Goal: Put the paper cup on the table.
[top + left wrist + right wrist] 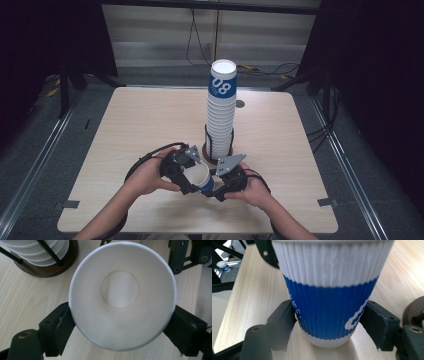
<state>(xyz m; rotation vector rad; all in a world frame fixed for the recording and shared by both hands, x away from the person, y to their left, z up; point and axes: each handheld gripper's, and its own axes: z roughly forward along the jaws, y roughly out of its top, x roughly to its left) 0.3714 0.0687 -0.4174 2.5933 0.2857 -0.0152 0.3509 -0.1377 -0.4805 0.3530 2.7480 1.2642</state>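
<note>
My left gripper point(122, 322) has its two black jaws pressed against opposite sides of a paper cup point(122, 295) just below the rim, and I am looking straight down into its plain white inside to the round bottom. My right gripper point(327, 325) clamps the same cup lower down, its jaws closed on the blue band near the base, so both tools hold it at once. In the high view the cup point(202, 178) sits between the two grippers, the left point(179, 170) and the right point(227, 177), near the front middle of the table point(125, 130), tilted with its mouth toward the left one. Its wall is ribbed, white at the top and bottom with a wide blue band bearing white markings that I cannot read from here. Just behind it stands a tall stack of cups point(221, 110) of the same kind, nested upside down in a dark round holder point(217, 150) with thin black uprights; the topmost one shows a blue band with "08" in white. The tabletop is pale wood grain. My hands grip both tools from the near edge.
</note>
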